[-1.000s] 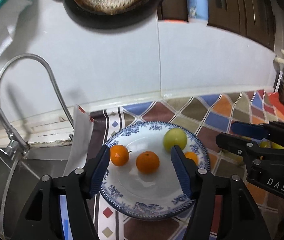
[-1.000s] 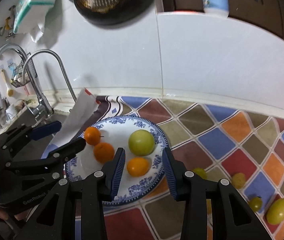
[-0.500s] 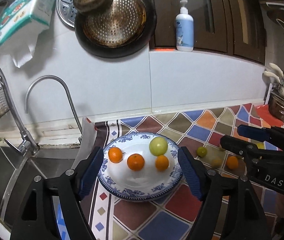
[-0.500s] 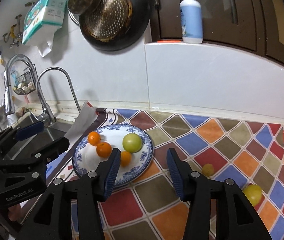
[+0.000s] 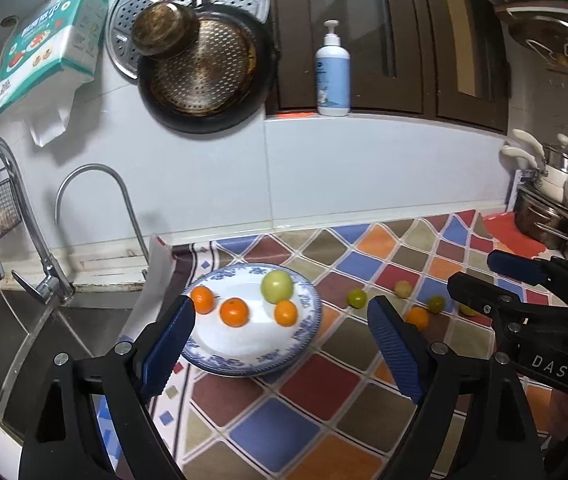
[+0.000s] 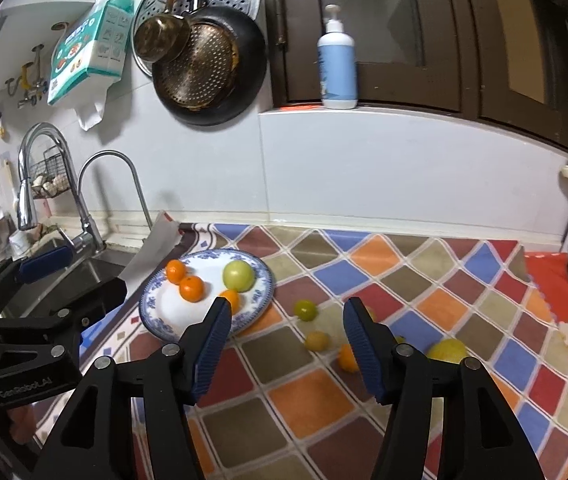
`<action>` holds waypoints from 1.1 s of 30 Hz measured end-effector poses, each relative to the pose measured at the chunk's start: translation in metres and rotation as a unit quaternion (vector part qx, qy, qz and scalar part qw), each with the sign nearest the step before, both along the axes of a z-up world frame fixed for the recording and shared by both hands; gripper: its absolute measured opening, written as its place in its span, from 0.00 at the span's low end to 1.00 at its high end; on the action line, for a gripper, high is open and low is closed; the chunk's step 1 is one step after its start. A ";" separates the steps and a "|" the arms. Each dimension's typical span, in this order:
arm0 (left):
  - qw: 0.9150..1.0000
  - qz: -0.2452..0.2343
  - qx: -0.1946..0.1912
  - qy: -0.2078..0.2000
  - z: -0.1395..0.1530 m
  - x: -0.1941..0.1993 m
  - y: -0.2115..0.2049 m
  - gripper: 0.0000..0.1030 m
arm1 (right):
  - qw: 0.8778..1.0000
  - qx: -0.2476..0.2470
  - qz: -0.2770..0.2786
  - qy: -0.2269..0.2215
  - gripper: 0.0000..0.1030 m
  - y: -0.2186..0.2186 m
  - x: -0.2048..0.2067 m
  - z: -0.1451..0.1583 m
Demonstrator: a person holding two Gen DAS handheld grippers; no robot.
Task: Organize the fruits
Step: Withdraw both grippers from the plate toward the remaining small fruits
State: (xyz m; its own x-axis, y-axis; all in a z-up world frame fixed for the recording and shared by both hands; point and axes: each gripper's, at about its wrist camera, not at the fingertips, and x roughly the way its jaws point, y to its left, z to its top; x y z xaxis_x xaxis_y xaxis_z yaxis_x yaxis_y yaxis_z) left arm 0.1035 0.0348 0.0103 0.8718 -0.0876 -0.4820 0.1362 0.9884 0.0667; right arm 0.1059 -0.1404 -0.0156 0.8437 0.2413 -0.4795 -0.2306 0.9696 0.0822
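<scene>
1. The table (image 6: 435, 280) wears a cloth of coloured diamonds and runs from the sink (image 5: 44, 328) on the left to a stack of steel pots (image 5: 551, 220) on the right.
2. A dark frying pan (image 5: 208, 80) hangs on the white wall above, with a pump bottle (image 5: 332, 76) standing on the ledge beside it.
3. The blue-patterned plate (image 5: 220, 360) sits at the table's left end, near the sink. It holds three oranges (image 5: 234, 312) and one larger green fruit (image 5: 277, 286) — the green one touching the nearest orange.
4. The left gripper (image 5: 280, 344) hangs over the plate's near edge. Its fingers (image 5: 393, 348) have just been spreading and stand wide apart with nothing between them.
5. The right gripper (image 6: 284, 340) hangs over the bare cloth just right of the plate. Its fingers (image 6: 212, 340) have also just been parting — released, nothing held.
6. Loose fruit lies on the cloth right of the plate: a large yellow fruit (image 6: 447, 351), a small orange (image 6: 347, 358), a small yellow fruit (image 6: 316, 341) and a small green fruit (image 6: 305, 310), all apart from one another.
</scene>
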 end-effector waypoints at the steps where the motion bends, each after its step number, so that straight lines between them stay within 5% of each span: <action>1: 1.000 -0.002 0.001 -0.002 0.000 -0.002 -0.004 0.87 | 1.000 0.000 -0.003 0.000 0.62 -0.004 -0.003 0.001; 17: 0.999 -0.030 0.002 -0.014 -0.006 -0.020 -0.070 0.90 | 0.999 -0.015 -0.050 -0.014 0.65 -0.075 -0.031 -0.001; 33: 0.999 -0.046 0.012 0.009 -0.039 0.005 -0.114 0.90 | 0.998 -0.028 -0.053 0.022 0.65 -0.115 -0.009 -0.033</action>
